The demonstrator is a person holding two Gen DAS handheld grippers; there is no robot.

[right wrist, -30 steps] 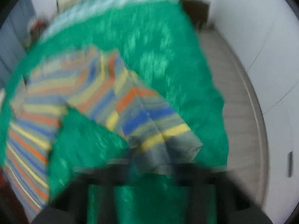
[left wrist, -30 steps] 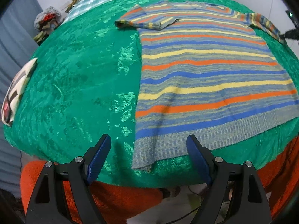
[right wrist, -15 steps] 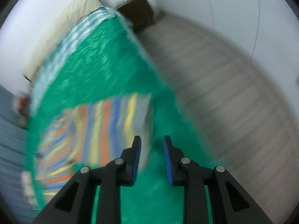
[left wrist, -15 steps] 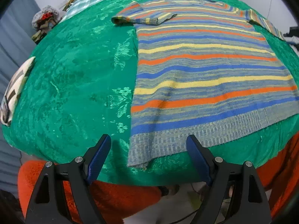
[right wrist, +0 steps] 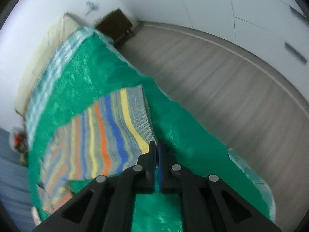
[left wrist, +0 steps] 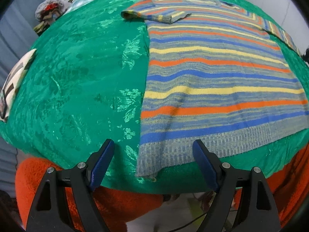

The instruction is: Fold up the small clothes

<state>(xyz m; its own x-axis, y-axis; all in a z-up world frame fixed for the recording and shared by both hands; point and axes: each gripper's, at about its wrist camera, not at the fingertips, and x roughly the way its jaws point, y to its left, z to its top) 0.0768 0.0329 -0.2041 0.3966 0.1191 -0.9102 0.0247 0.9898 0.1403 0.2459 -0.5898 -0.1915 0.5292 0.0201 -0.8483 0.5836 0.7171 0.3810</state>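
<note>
A striped knit sweater [left wrist: 212,81] lies flat on the green bedspread [left wrist: 77,77]. Its left sleeve [left wrist: 150,16] is folded in across the top. My left gripper [left wrist: 154,150] hangs open just above the hem's near left corner, one finger on each side of it and no cloth between the pads. In the right wrist view the other sleeve [right wrist: 115,135] lies spread on the bedspread [right wrist: 87,67]. My right gripper [right wrist: 156,145] is shut at the near corner of that sleeve's ribbed cuff, whose edge runs into the closed tips.
A patterned cushion [left wrist: 13,83] lies at the bed's left edge and a heap of clothes [left wrist: 48,9] at the far left corner. An orange blanket [left wrist: 115,203] hangs below the near edge. Right of the bed are bare wood floor [right wrist: 212,77] and a brown cabinet [right wrist: 115,27].
My right gripper let go of the lifted sleeve, rolled, and shut again at the cuff; the sleeve now lies flat. The left gripper has barely shifted and stays open.
</note>
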